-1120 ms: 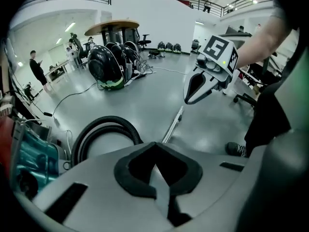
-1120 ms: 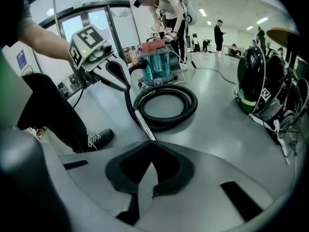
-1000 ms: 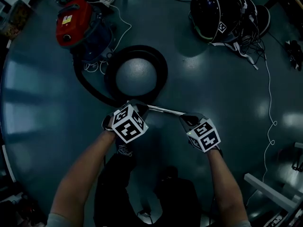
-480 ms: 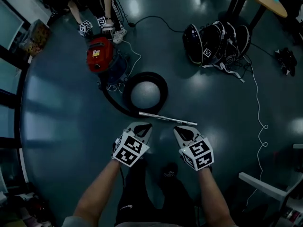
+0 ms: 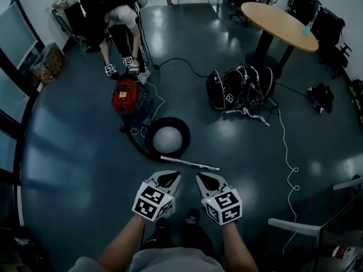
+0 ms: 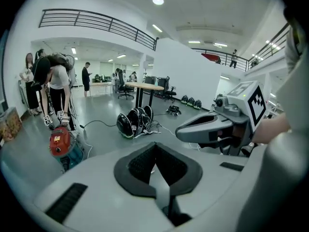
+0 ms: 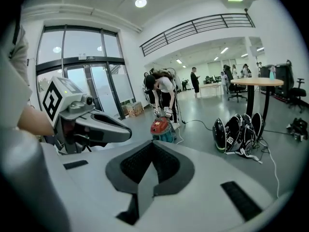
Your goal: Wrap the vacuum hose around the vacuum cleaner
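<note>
Jaws on both our grippers are shut tight, with nothing in them. Our left gripper and our right gripper hang side by side in front of us, high above the floor, and they touch nothing.

The red vacuum cleaner sits on the floor well ahead of us. Its black hose lies in a ring on the floor just beside it, not around it. The shiny metal pipe at the hose's end lies flat between the ring and us. Another person bends over near the vacuum cleaner.

We think the wrapping has not begun, so we are at the very start. Next we would need to bend down, open the jaws, and take hold of the pipe or the hose. Then we could carry the hose round the vacuum cleaner, loop by loop. It looks bendy, so it may spring back.
</note>
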Motion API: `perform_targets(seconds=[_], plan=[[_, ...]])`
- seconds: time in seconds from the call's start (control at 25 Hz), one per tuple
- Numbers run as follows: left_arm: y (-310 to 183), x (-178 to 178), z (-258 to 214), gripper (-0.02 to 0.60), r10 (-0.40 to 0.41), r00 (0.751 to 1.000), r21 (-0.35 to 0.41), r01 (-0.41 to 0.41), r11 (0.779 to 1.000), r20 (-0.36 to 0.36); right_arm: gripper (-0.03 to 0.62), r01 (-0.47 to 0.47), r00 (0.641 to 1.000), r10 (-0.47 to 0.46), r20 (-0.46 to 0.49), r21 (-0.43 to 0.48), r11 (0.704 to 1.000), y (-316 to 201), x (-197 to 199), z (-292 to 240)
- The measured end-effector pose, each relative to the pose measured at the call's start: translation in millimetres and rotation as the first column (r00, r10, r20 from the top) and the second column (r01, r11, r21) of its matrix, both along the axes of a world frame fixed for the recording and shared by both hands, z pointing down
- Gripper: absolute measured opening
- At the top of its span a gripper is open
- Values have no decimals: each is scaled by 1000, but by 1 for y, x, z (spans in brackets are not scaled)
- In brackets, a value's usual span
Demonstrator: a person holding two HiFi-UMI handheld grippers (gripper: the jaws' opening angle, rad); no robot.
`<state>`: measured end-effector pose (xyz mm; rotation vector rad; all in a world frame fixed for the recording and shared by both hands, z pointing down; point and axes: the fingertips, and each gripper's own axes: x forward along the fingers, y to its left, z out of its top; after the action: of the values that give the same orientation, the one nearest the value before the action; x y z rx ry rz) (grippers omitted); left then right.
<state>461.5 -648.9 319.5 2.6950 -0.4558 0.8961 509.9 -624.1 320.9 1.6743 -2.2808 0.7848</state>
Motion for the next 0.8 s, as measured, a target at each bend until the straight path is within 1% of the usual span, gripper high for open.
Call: perform_targets(seconds=[0.2,0.52,0.68,0.8], plan=[[18,-14,-61,8,-20,996,41,24,999,-92,3,-28,999,26,35,60,998,23,-16,-59],[27,-36,-137,8,26,972,123,3,992,-233,3,-12,999,18,-27,181,983,41,-52,-139],[35,-46,-167,8,56,960,162,-11,987,-274,3,-21,999,31,-33,262,965,43,-66,-179],[44,-49,-181,8,72,953,175,-20,984,-296,3,-30,998,43,-37,303,953,50,-70,-199]])
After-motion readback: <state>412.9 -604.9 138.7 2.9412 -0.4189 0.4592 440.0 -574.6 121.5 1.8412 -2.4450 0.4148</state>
